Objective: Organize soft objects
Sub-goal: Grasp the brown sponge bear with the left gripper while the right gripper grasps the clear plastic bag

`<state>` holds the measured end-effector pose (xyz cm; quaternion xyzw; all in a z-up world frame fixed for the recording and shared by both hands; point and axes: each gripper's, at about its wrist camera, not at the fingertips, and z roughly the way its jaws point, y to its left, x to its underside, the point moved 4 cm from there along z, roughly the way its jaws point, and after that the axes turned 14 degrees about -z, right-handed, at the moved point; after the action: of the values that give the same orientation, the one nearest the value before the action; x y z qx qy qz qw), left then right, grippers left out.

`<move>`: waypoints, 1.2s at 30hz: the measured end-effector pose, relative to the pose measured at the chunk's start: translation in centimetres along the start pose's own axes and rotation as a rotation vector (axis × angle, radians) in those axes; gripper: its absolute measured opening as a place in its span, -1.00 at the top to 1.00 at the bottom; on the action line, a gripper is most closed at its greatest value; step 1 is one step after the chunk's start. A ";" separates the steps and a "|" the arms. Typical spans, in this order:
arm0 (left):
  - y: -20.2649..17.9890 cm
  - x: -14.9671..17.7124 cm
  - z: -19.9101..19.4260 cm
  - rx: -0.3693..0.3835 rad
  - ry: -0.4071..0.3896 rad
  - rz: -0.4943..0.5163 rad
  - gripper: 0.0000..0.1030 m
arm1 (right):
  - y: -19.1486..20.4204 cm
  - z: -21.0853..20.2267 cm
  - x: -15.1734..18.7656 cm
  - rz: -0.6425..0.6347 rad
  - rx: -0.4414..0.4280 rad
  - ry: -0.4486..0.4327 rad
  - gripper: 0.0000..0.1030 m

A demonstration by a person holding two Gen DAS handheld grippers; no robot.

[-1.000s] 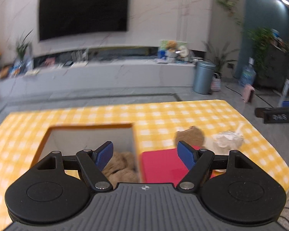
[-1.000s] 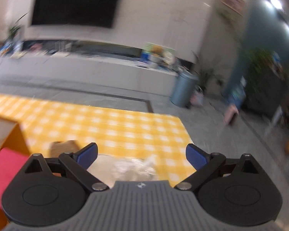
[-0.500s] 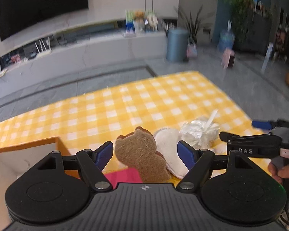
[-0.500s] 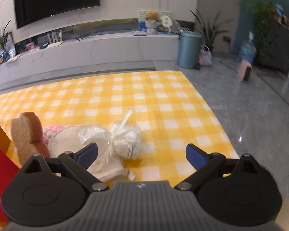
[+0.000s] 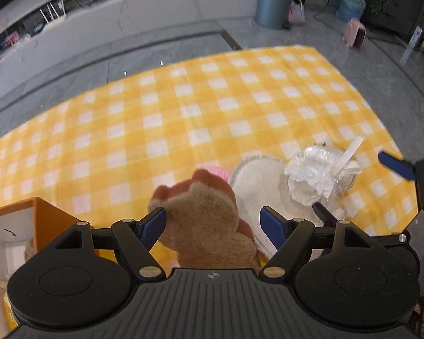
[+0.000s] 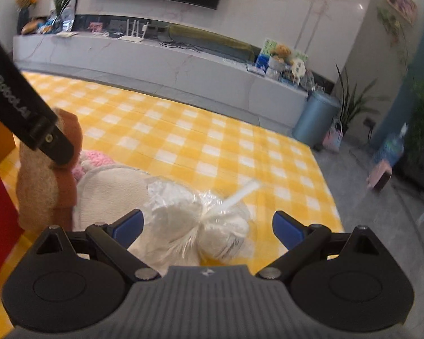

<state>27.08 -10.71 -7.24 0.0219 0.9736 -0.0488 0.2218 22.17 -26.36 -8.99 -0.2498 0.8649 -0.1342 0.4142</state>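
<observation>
Since 1 s ago you've swung the left gripper (image 5: pixel 212 221) off the box (image 5: pixel 39 214) and the red block, over to the pile at the right end of the checked cloth (image 5: pixel 212 107), and tipped it down; the right gripper (image 6: pixel 207 227) has dropped lower too, so the bagged item now fills its lower view. Progress, judged from what shows: something tan and fuzzy sits in the box's low corner, so prob 1 item is already in; at least 4 are left on the cloth: the brown plush (image 5: pixel 203 220), a pink bit (image 5: pixel 220 171) behind it, the white pad (image 5: pixel 254 186) and the plastic-wrapped white bundle (image 5: pixel 313 178). So you're early to mid task, approx. Left jaws stand wide w/ nothing gripped; the plush sits between the blue tips, the left tip right against or just beside its edge, the right tip clear of it, over the pad. Can't tell if the tips have reached plush level. Right jaws are wide too, empty; the bundle (image 6: pixel 209 217) lies between them, nearer the left tip, w/ its white tie (image 6: pixel 240 193) sticking up toward the far side. The box sits just left of the plush, so the carry looks short.
</observation>
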 end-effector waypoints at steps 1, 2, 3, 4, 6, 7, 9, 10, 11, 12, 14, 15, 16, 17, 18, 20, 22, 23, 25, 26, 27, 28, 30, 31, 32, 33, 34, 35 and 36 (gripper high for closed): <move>-0.2 -0.1 0.3 -0.011 0.007 0.010 -0.72 | 0.2 0.2 -0.1 -0.030 0.009 -0.010 -0.87; -0.4 -0.2 0.6 -0.016 0.010 0.023 -0.72 | 0.3 0.4 -0.1 -0.057 0.026 -0.019 -0.87; -0.5 -0.2 1.0 -0.020 0.018 0.041 -0.72 | 0.4 0.7 -0.2 -0.080 0.054 -0.023 -0.87; -0.6 -0.1 1.4 -0.025 0.031 0.057 -0.72 | 0.5 0.9 -0.2 -0.097 0.078 -0.027 -0.87; -0.6 -0.2 2.2 -0.038 0.055 0.061 -0.72 | 0.5 1.4 -0.2 -0.103 0.081 -0.032 -0.87; -0.4 -0.2 2.6 -0.041 0.067 0.051 -0.72 | 0.4 1.7 -0.2 -0.096 0.075 -0.030 -0.87; -0.1 -0.4 3.1 -0.044 0.072 0.028 -0.72 | 0.4 2.4 -0.1 -0.088 0.058 -0.015 -0.87; -0.1 -0.4 3.1 -0.040 0.065 0.023 -0.72 | 0.6 2.7 -0.1 -0.095 0.049 -0.014 -0.87; 0.0 -0.5 3.2 -0.036 0.059 0.020 -0.67 | 0.8 3.0 0.0 -0.107 0.040 -0.012 -0.86; 0.0 -0.6 3.2 -0.026 0.055 0.016 -0.62 | 1.0 3.3 0.1 -0.122 0.029 -0.008 -0.78; 0.2 -0.7 3.1 -0.007 0.043 0.001 -0.44 | 1.4 3.7 0.2 -0.129 -0.025 -0.003 -0.32; 0.3 -0.7 3.0 0.009 0.036 -0.005 -0.35 | 1.5 3.7 0.3 -0.124 -0.043 0.000 -0.25; 0.3 -0.7 2.8 0.019 0.032 -0.005 -0.31 | 1.6 3.6 0.2 -0.130 -0.036 -0.006 -0.20; 0.3 -0.7 2.7 0.024 0.033 0.002 -0.25 | 1.7 3.4 0.2 -0.154 -0.034 -0.013 0.07; 0.3 -0.7 2.6 0.027 0.036 0.009 -0.24 | 1.9 3.0 0.1 -0.178 -0.038 -0.019 0.22; 0.4 -0.8 2.2 0.041 0.030 0.000 0.21 | 1.9 2.3 -0.1 -0.183 -0.044 -0.027 0.27; 0.3 -1.0 1.3 0.052 0.022 0.002 0.39 | 1.8 1.8 -0.1 -0.176 -0.070 -0.040 0.29; 0.3 -1.2 1.0 0.051 0.020 -0.001 0.48 | 1.6 1.5 0.0 -0.171 -0.072 -0.042 0.31; 0.3 -1.3 0.7 0.049 0.021 0.004 0.48 | 1.2 1.3 0.0 -0.147 -0.071 -0.037 0.32; 0.4 -1.2 0.7 0.043 0.022 0.007 0.54 | 1.0 1.3 0.0 -0.129 -0.068 -0.035 0.33; 0.4 -1.2 0.8 0.028 0.021 0.013 0.54 | 0.8 1.2 0.0 -0.113 -0.065 -0.033 0.33; 0.4 -1.1 1.0 0.014 0.017 0.019 0.54 | 0.7 1.2 0.1 -0.103 -0.065 -0.032 0.33; 0.3 -1.0 1.3 -0.008 0.014 0.027 0.45 | 0.6 1.2 0.1 -0.101 -0.069 -0.033 0.33; 0.3 -0.9 1.5 -0.023 0.016 0.036 0.22 | 0.6 1.2 0.2 -0.103 -0.068 -0.033 0.33; 0.2 -0.8 1.9 -0.038 0.027 0.048 -0.08 | 0.7 1.2 0.2 -0.102 -0.068 -0.032 0.33; 0.1 -0.7 2.4 -0.068 0.040 0.057 -0.31 | 0.7 1.2 0.2 -0.102 -0.059 -0.033 0.33; 0.1 -0.7 3.0 -0.114 0.048 0.064 -0.65 | 0.6 1.3 0.1 -0.097 -0.037 -0.029 0.33; 0.0 -0.6 3.6 -0.155 0.049 0.068 -0.78 | 0.4 1.4 0.1 -0.090 -0.010 -0.022 0.33; -0.2 -0.6 4.1 -0.174 0.047 0.075 -0.78 | 0.2 1.6 0.1 -0.082 0.007 -0.014 0.33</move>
<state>29.37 -11.33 -10.66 0.0400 0.9776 0.0445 0.2017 23.30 -26.27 -10.17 -0.2847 0.8505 -0.1523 0.4152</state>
